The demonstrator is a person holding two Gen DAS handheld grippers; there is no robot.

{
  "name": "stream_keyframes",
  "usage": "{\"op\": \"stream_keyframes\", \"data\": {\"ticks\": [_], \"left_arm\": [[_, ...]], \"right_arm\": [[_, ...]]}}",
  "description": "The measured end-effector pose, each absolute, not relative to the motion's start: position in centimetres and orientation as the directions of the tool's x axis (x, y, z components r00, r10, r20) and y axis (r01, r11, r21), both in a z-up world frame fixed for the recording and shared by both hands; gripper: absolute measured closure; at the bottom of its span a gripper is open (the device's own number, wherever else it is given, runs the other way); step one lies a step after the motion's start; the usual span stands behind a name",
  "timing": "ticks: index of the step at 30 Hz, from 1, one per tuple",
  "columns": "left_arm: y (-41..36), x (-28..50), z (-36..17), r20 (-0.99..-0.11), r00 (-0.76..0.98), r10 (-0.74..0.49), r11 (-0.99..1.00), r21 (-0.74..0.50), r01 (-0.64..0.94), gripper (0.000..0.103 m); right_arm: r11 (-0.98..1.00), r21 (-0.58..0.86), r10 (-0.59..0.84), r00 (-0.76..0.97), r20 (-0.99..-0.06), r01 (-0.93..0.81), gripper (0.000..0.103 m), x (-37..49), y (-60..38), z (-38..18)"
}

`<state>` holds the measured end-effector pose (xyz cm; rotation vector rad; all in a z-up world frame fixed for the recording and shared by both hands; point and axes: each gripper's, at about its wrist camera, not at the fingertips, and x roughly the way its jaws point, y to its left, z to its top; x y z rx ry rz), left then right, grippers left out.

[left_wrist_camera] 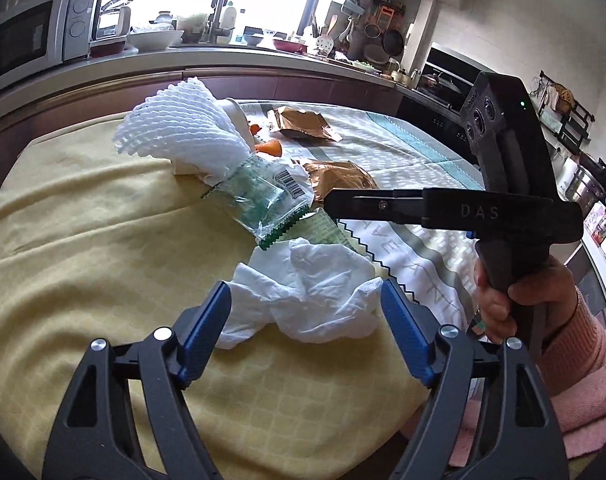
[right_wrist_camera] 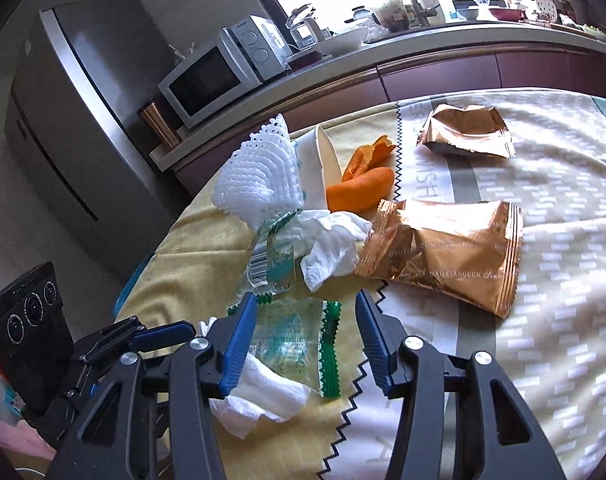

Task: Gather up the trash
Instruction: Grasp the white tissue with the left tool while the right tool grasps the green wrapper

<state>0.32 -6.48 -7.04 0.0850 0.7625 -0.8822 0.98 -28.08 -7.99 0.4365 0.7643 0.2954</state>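
Blue-padded fingers of the left gripper [left_wrist_camera: 305, 304] fill the bottom of the left wrist view, spread wide, with a crumpled white tissue [left_wrist_camera: 303, 300] lying between them on the yellow tablecloth [left_wrist_camera: 83, 240]. The pads sit right at the tissue's edges, but nothing is pinched. Just above it in the frame lies a clear plastic wrapper [left_wrist_camera: 263, 200] with green print and a barcode, and above that, toward the upper left, a white foam fruit net [left_wrist_camera: 179, 124]. From the right edge a hand [left_wrist_camera: 515, 300] in a pink sleeve holds the right gripper [right_wrist_camera: 307, 340], whose black finger reaches across mid-frame toward the wrapper.

Over to the right wrist view: its jaws stand apart at the bottom centre, straddling the clear wrapper, and the left pad overlaps the tissue; no grip here either. A second white tissue [right_wrist_camera: 331, 240] sits at centre, a copper foil snack bag [right_wrist_camera: 443, 256] to its right, another foil bag [right_wrist_camera: 467, 132] at upper right. Orange peel [right_wrist_camera: 363, 184] lies beside a white paper cup [right_wrist_camera: 323, 160] tipped on its side, touching the foam net. A microwave [right_wrist_camera: 223, 76] stands on the counter at upper left.
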Motion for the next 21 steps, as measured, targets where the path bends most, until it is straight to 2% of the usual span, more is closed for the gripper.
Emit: {"op": "stream_keyframes", "data": {"ticks": [5,7,8,10,11,14,18,21], "left_arm": [[-6.9,1.2,-8.1,-0.680,0.360,-0.639,0.662,-0.248,0.708,0.052],[-6.7,1.5,-8.2,-0.681,0.365,-0.635,0.668,-0.246,0.702,0.056],[-6.6,1.5,-8.2,-0.681,0.366,-0.634,0.670,-0.249,0.699,0.062],[-6.3,1.5,-8.2,-0.680,0.362,-0.638,0.671,-0.260,0.694,0.069],[-6.1,1.6,-8.3,-0.680,0.361,-0.638,0.673,-0.264,0.691,0.074],[-5.8,1.6,-8.3,-0.677,0.366,-0.639,0.676,-0.267,0.687,0.080],[-5.0,1.4,-8.0,-0.667,0.377,-0.642,0.678,-0.266,0.685,0.083],[-4.2,1.0,-7.4,-0.656,0.394,-0.644,0.681,-0.257,0.686,0.083]], "right_arm": [[0.848,0.518,0.454,0.654,-0.605,-0.109,0.051,0.8,-27.5,-9.5],[0.843,0.525,0.466,0.646,-0.605,-0.118,0.052,0.7,-27.2,-9.8],[0.841,0.527,0.471,0.645,-0.601,-0.123,0.053,0.6,-27.1,-9.8],[0.834,0.534,0.486,0.638,-0.597,-0.136,0.066,0.5,-27.0,-9.8],[0.832,0.537,0.493,0.634,-0.596,-0.142,0.068,0.5,-26.9,-9.9],[0.832,0.534,0.497,0.634,-0.593,-0.153,0.072,0.2,-26.7,-9.6],[0.825,0.537,0.512,0.635,-0.579,-0.176,0.083,-0.3,-26.4,-9.3],[0.817,0.541,0.528,0.634,-0.566,-0.199,0.084,-0.5,-25.9,-8.9]]}}
